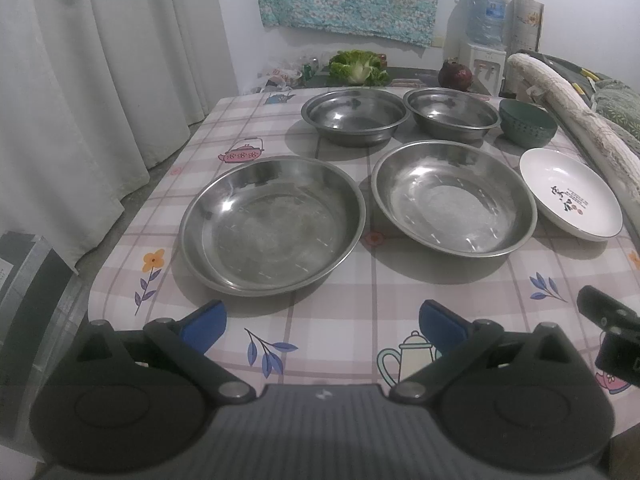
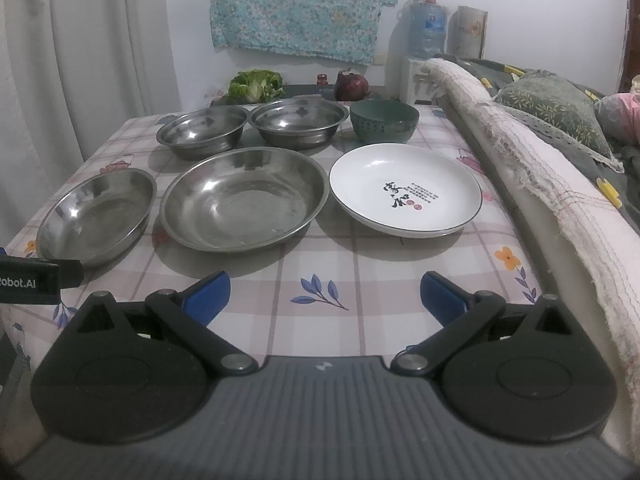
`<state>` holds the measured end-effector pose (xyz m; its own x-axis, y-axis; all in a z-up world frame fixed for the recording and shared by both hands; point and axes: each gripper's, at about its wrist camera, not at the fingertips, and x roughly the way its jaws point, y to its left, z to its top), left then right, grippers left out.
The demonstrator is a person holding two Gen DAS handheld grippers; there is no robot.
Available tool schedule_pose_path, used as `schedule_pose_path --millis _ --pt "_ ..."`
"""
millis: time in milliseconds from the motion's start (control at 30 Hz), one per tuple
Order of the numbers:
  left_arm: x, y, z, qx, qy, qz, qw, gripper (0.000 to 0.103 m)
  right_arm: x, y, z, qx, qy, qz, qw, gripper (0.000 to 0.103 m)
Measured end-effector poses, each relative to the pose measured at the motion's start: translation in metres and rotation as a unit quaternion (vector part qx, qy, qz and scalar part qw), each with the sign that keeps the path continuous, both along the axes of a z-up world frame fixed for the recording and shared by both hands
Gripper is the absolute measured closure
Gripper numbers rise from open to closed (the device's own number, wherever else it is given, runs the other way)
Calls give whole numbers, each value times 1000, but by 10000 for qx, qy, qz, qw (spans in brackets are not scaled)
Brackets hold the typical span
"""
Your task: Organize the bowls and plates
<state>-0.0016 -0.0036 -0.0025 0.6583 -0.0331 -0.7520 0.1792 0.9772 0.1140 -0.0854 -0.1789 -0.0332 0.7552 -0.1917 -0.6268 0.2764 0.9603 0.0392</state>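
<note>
Now both grippers, left gripper (image 1: 322, 326) and right gripper (image 2: 325, 294), hover with fingers wide, holding nothing. Just right of the steel plate (image 2: 244, 200), the white plate (image 2: 404, 192) looks fragile and slick; best pinched at its rim.

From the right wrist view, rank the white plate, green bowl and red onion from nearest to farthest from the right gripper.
1. White plate: front row, ahead and slightly right of the open right gripper.
2. Green bowl: back row, right behind the plate.
3. Red onion: past the table's far edge, behind the bowl.
</note>
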Motion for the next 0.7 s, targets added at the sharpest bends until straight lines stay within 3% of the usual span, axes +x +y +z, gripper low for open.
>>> schedule_pose_path --millis 700 --pt "0 2 -1 -12 10 2 10000 0 6 2 1 -43 30 58 10000 1"
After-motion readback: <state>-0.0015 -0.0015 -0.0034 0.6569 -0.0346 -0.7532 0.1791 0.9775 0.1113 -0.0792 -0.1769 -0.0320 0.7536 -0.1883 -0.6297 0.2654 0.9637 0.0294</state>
